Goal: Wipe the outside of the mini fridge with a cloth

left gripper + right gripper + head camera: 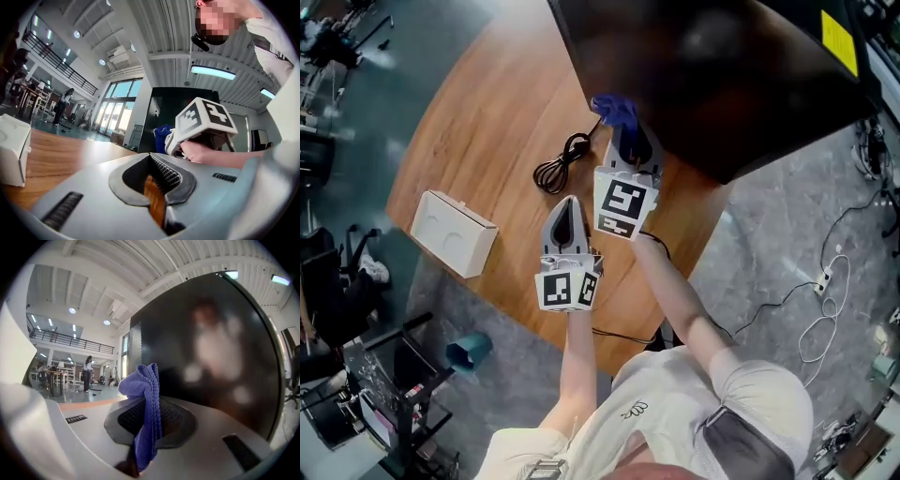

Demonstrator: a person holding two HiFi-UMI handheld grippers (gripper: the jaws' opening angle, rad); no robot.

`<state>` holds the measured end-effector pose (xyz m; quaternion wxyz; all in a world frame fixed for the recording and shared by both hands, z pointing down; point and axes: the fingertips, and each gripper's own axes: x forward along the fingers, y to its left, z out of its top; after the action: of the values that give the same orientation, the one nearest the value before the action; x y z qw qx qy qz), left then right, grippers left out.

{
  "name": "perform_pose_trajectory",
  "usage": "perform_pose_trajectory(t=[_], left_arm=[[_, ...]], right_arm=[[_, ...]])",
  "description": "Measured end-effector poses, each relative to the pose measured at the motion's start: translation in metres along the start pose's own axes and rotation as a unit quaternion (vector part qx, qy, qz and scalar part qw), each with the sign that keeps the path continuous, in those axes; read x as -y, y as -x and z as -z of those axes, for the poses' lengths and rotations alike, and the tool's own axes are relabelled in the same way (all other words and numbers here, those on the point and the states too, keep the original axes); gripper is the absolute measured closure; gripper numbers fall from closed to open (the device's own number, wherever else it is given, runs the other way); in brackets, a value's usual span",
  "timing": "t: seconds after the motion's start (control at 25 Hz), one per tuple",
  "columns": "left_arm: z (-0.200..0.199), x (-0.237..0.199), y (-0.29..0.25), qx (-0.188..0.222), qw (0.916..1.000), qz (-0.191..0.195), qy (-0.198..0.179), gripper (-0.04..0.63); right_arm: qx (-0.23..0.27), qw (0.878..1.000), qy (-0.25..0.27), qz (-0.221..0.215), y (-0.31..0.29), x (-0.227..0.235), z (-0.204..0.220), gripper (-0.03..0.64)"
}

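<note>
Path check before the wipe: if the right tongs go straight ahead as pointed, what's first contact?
Likely the side of the glossy black mini fridge, met first by the purple-blue woven cloth clamped in the right tongs. The gap looks short, but depth is unclear.

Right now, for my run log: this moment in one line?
right gripper: shut on cloth | cloth: by mini fridge | left gripper: shut, empty

Head view overhead, gripper views facing fridge (211, 357)

I can't read the yellow label (838, 41) at the head view's upper right, the glossy black mini fridge (712, 75) runs off that frame's top edge, and the purple-blue cloth (147, 423) sinks from sight between the jaws of the right gripper (631, 139).
</note>
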<state>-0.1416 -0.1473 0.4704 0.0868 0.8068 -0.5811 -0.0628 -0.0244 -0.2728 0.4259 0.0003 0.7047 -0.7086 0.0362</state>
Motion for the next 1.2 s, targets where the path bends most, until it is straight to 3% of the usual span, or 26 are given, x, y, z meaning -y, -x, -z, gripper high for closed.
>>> perform_pose_trajectory(t=[0.28, 0.48, 0.88, 1.2], left_arm=[[0.019, -0.046, -0.002, -0.009, 0.9991, -0.039, 0.011, 0.591], [0.03, -0.058, -0.009, -0.011, 0.9986, -0.046, 0.024, 0.591], [0.028, -0.048, -0.015, -0.01, 0.9994, -0.027, 0.016, 0.591], [0.018, -0.028, -0.018, 0.002, 0.9998, -0.015, 0.012, 0.591]], right_arm=[[-0.013, 0.999, 0.004, -0.03, -0.077, -0.06, 0.019, 0.555], [-0.016, 0.999, 0.001, -0.034, -0.101, -0.077, 0.025, 0.555], [-0.009, 1.0, 0.011, -0.009, -0.087, -0.06, 0.022, 0.555], [-0.008, 0.999, 0.025, 0.035, -0.044, -0.004, 0.015, 0.555]])
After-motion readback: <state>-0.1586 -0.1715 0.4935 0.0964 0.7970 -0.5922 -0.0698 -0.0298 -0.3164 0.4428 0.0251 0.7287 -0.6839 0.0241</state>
